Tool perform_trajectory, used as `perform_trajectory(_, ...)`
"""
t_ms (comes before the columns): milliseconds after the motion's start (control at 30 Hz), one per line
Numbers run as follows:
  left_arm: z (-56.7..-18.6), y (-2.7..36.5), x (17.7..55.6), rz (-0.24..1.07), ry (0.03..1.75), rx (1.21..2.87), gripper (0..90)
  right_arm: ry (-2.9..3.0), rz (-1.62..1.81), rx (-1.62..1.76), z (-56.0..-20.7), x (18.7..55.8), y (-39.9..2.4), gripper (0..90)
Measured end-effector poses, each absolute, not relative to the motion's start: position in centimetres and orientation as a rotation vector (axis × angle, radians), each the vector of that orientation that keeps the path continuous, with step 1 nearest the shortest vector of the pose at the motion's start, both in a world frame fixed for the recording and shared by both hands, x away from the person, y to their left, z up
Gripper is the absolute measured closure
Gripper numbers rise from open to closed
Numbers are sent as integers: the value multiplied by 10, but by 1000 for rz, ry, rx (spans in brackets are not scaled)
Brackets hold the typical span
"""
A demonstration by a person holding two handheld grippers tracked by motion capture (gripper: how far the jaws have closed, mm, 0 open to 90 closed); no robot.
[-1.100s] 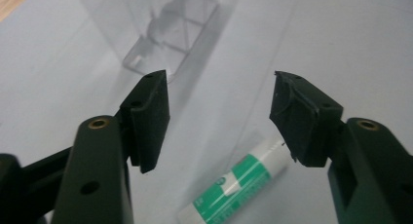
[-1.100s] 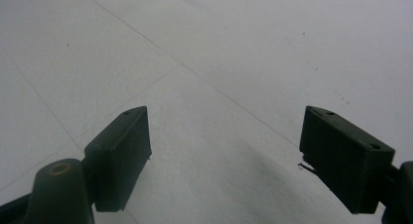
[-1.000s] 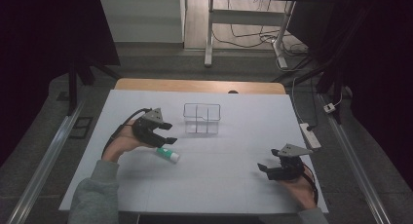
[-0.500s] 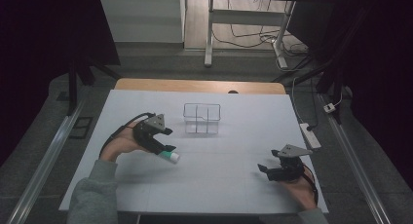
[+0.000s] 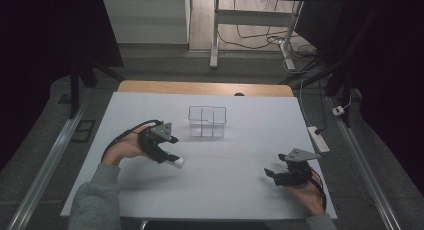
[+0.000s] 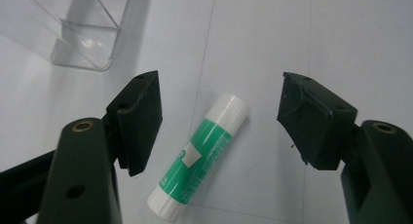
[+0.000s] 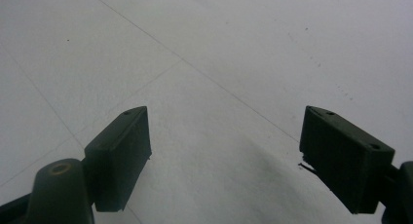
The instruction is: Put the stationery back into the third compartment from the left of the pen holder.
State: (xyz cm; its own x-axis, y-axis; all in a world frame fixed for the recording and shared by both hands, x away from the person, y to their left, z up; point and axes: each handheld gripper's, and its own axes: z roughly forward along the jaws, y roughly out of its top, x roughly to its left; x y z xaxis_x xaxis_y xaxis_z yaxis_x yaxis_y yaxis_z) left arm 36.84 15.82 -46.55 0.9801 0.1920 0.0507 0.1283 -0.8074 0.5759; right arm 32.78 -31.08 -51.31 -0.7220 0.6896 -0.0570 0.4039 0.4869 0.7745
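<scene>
Our left gripper [image 6: 221, 119] has its jaws spread wide, w/ the glue stick [image 6: 199, 156] lying between them on the table [image 5: 235, 185]; neither pad touches it, so nothing's held. Jaws have just been opening, w/ the stick loose between them. Stick is white w/ a green label, lying flat, angled across the gap, white cap end pointing away from the gripper. In the high view we see the same gripper [image 5: 169, 151] at the table's left, tipped down over the stick [image 5: 177, 161], our left hand [image 5: 122, 147] behind it, grey sleeve [image 5: 95, 200] coming in from the bottom edge.

Just beyond the stick, up & left in the left gripper view, stands a clear plastic organiser [image 6: 85, 29]; from above it sits near the table's middle [image 5: 207, 121], divided into compartments, near the stick but not touching.

Our right gripper [image 5: 276, 174] rests well apart at the table's right, jaws also wide apart [image 7: 224, 156] w/ nothing but bare white tabletop between them.
</scene>
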Motion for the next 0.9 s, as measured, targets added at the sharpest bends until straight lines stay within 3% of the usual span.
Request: perform_trajectory(900,-495,126,380,87,27,2764,292,2382,1104,926,-515,325,-311,188)
